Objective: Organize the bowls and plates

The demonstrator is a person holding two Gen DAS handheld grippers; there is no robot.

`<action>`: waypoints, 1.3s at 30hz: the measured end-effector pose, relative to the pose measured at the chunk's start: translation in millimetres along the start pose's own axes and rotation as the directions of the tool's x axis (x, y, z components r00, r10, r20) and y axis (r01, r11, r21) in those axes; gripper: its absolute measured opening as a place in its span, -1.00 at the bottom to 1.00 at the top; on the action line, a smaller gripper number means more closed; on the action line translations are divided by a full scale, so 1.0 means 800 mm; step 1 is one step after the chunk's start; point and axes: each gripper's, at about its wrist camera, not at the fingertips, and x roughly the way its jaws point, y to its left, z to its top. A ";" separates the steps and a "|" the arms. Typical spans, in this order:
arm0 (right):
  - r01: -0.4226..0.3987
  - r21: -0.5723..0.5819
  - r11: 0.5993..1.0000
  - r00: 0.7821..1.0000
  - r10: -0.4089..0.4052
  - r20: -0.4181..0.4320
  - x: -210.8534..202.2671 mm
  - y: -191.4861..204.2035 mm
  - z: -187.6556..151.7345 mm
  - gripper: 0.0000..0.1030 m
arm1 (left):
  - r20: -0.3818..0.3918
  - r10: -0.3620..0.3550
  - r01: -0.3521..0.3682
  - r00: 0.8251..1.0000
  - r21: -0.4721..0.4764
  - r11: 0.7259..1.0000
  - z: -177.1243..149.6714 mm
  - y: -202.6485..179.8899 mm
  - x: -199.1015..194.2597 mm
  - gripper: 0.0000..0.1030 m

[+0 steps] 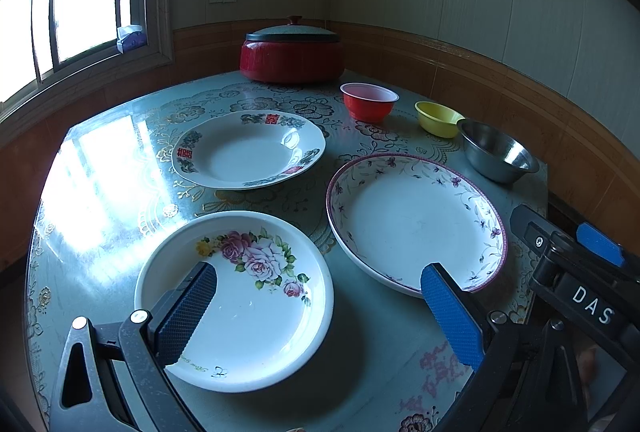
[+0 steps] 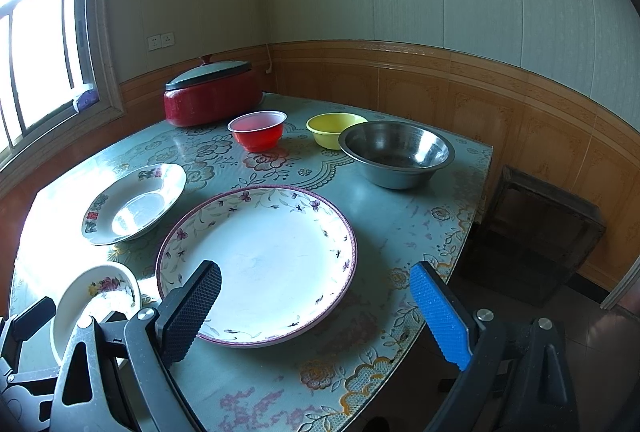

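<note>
1. Left wrist view: the left tongs (image 1: 320, 312) gape wide above the table (image 1: 380, 352), holding nothing.
2. The rose-printed plate (image 1: 234, 300) lies at 7 o'clock, partly under the dark pad.
3. The purple-rimmed plate (image 1: 416, 222) sits at 3 o'clock, just beside it; the red-character plate (image 1: 249, 149) lies at 11 o'clock.
4. From 1 to 2 o'clock run the red bowl (image 1: 369, 101), yellow bowl (image 1: 438, 118) and steel bowl (image 1: 497, 150); the red pot (image 1: 292, 52) stands at 12.
5. The right tongs (image 1: 576, 264) enter at 4 o'clock.
6. Right wrist view: the right tongs (image 2: 316, 312) are spread wide and empty, with the purple-rimmed plate (image 2: 256, 264) at centre.
7. The red-character plate (image 2: 134, 202) lies at 10 o'clock, the rose-printed plate (image 2: 96, 300) at 8.
8. The red bowl (image 2: 258, 130), yellow bowl (image 2: 334, 128) and steel bowl (image 2: 396, 152) line up from 12 to 1.
</note>
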 end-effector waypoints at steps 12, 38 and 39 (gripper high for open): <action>-0.098 -0.031 0.995 0.995 0.098 -0.021 0.007 0.004 0.001 0.89 | -0.010 -0.010 0.010 1.000 -0.007 1.000 -0.002 0.001 0.003 0.99; -0.581 -0.413 0.701 0.798 0.391 -0.460 0.228 -0.003 0.127 0.16 | -0.046 -0.112 0.106 0.993 -0.125 0.987 0.020 -0.011 0.026 0.99; -0.596 -0.428 0.680 0.788 0.392 -0.474 0.237 0.004 0.129 0.14 | -0.047 -0.114 0.107 0.992 -0.121 0.987 0.020 -0.016 0.028 0.99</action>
